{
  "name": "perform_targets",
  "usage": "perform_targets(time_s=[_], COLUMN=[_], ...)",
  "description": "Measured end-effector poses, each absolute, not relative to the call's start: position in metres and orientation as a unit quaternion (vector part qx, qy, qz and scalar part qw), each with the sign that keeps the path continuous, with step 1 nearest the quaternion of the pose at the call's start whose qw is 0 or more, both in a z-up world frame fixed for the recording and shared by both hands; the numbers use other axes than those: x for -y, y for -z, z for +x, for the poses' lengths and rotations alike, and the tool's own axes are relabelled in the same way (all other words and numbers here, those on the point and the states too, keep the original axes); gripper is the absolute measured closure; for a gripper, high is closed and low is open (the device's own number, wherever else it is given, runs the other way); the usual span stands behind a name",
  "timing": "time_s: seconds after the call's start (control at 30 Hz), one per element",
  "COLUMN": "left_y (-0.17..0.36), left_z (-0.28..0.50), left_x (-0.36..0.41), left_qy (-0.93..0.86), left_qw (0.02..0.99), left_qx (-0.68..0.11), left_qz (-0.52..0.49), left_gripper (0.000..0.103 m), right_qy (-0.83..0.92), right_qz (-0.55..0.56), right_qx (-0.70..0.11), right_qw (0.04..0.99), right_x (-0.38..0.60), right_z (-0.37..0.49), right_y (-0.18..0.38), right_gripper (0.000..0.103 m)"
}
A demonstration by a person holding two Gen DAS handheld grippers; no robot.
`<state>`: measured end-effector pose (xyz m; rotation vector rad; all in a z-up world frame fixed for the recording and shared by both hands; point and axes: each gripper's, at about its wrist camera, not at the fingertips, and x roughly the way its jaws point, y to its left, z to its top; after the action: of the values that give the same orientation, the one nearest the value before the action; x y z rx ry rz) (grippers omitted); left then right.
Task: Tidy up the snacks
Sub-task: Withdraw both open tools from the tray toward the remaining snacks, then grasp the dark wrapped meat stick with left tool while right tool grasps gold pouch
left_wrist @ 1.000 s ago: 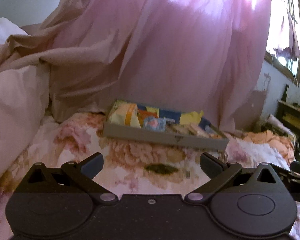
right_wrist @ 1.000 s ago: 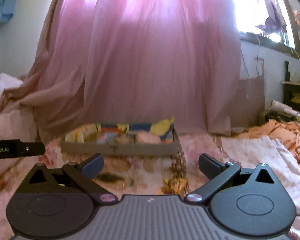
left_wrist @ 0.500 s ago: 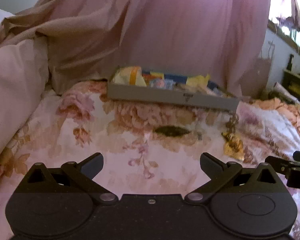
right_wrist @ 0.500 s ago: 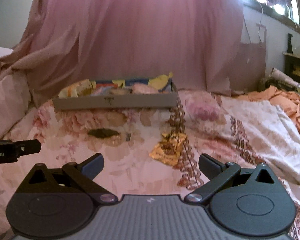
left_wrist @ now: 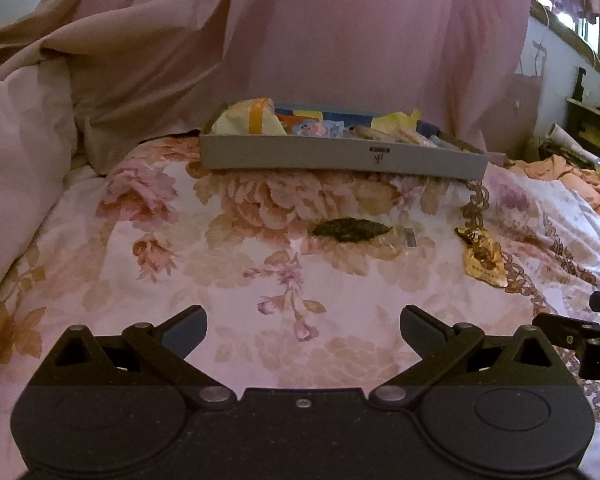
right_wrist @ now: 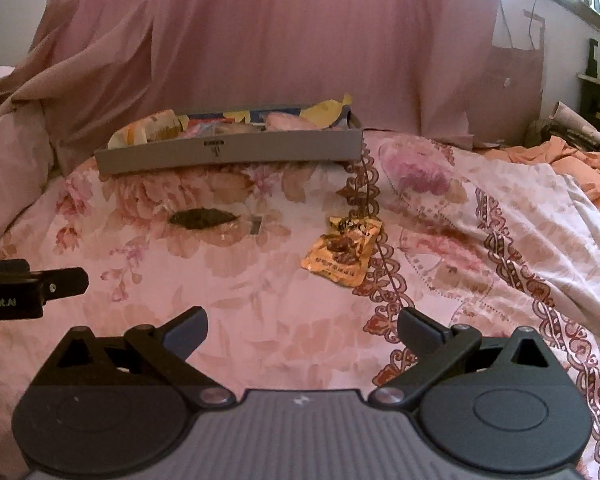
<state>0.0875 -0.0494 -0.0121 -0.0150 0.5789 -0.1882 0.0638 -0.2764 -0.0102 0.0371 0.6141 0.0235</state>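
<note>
— What do you have in front?
— A flat grey cardboard tray [left_wrist: 340,154] of crinkly snack packets at upper centre; a glossy orange packet [right_wrist: 340,254] and a clear packet [right_wrist: 216,220] lie on the floral quilt [right_wrist: 260,320].
— Your grippers?
— Left gripper [left_wrist: 303,322] and right gripper [right_wrist: 302,322] both stand wide apart, empty.

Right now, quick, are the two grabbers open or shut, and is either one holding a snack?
Left gripper: open, holding nothing.
Right gripper: open, holding nothing.

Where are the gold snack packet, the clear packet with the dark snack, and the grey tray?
gold snack packet [right_wrist: 340,254], right wrist view, middle of wrapper.
clear packet with dark snack [left_wrist: 350,229], left wrist view, dark contents.
grey tray [right_wrist: 260,151], right wrist view, front wall.
</note>
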Motion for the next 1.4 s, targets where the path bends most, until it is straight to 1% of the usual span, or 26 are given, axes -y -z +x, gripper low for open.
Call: perform_targets(time_s=[0.3, 0.57, 0.67, 0.83, 0.97, 1.17, 1.3, 1.4], left_y=[0.022, 0.025, 0.025, 0.022, 0.022, 0.036, 0.042, 0.044], left_z=[0.110, 0.140, 0.154, 0.178, 0.202, 0.231, 0.245, 0.253], left_x=[0.055, 0.065, 0.070, 0.080, 0.092, 0.109, 0.115, 0.117], left_qy=[0.105, 0.131, 0.151, 0.241, 0.277, 0.309, 0.314, 0.319], left_qw=[0.949, 0.943, 0.940, 0.928, 0.917, 0.894, 0.885, 0.879], left_qx=[-0.298, -0.303, -0.298, -0.267, -0.258, -0.261, -0.262, -0.268], left_qz=[0.011, 0.055, 0.068, 0.092, 0.123, 0.195, 0.224, 0.233], left_gripper=[0.001, 0.001, 0.001, 0.001, 0.001, 0.001, 0.001, 0.001], right_qy=[-0.006, 0.020, 0.017, -0.001, -0.007, -0.028, -0.051, -0.044], right_qz=[0.025, 0.007, 0.013, 0.005, 0.015, 0.064, 0.064, 0.060], right_qx=[-0.318, -0.298, -0.292, -0.280, -0.289, -0.295, -0.298, -0.301], right_qw=[0.948, 0.954, 0.956, 0.960, 0.957, 0.953, 0.951, 0.951], right_x=[0.279, 0.291, 0.298, 0.303, 0.311, 0.328, 0.329, 0.330], right_z=[0.078, 0.109, 0.119, 0.141, 0.163, 0.184, 0.199, 0.208], right_y=[0.022, 0.030, 0.034, 0.039, 0.046, 0.052, 0.055, 0.060], right_gripper=[0.000, 0.000, 0.000, 0.000, 0.000, 0.000, 0.000, 0.003])
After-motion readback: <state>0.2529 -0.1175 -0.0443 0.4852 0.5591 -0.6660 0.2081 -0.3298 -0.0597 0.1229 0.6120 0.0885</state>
